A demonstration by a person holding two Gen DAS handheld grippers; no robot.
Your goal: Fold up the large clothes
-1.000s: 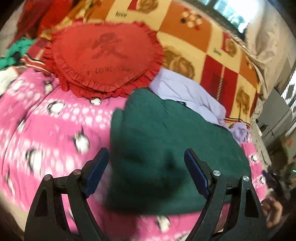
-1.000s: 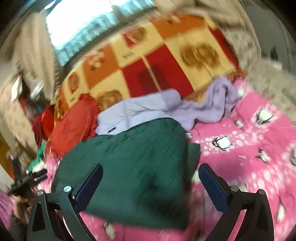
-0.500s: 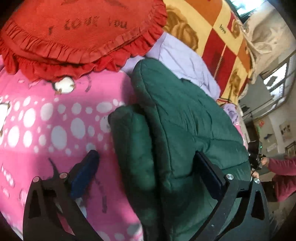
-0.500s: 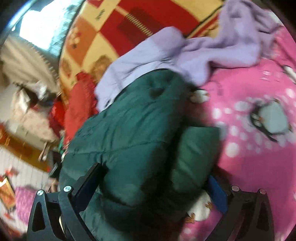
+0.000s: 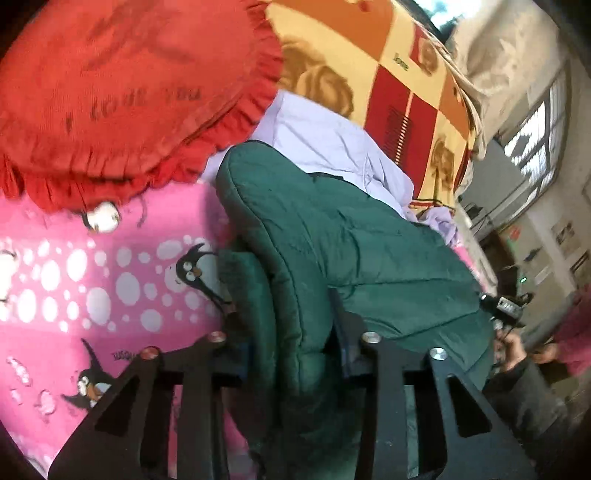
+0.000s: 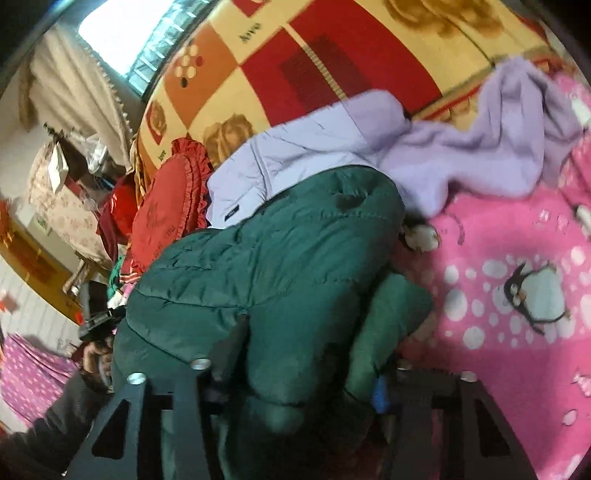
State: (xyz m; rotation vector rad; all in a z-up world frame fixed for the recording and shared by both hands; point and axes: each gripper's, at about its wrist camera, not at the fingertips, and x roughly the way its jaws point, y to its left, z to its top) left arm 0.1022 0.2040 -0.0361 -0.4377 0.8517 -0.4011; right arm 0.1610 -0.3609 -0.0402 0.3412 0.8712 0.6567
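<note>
My left gripper (image 5: 291,354) sits at the bottom centre of its frame, its two fingers squeezed onto a thick fold of the green padded jacket (image 5: 351,251), which bulges up between them. My right gripper (image 6: 303,373), bottom centre of its own frame, is clamped likewise on the same jacket (image 6: 280,254), at its other edge, with a blue pad just visible at lower right.

The jacket fills the middle of both frames, lying on the pink penguin blanket (image 5: 92,288). Behind it, toward the top of each frame, one lilac garment (image 6: 424,155) is crumpled; the right view shows its full spread to the upper right, while the left view shows only a slice of it. The left view gives the red heart cushion (image 5: 122,92) large at upper left, with lettering on it; in the right view it is small at mid left (image 6: 166,218). The checkered quilt (image 6: 314,62) crosses the top of both. Only the right view shows the bright window (image 6: 122,33) at upper left. Each view catches the other gripper's end at its edge.

Count: two grippers, one green jacket, one lilac garment, one cushion.

Half a second ago both sets of fingers stood wide apart around the jacket's edge; now they have closed in and pinch it.
</note>
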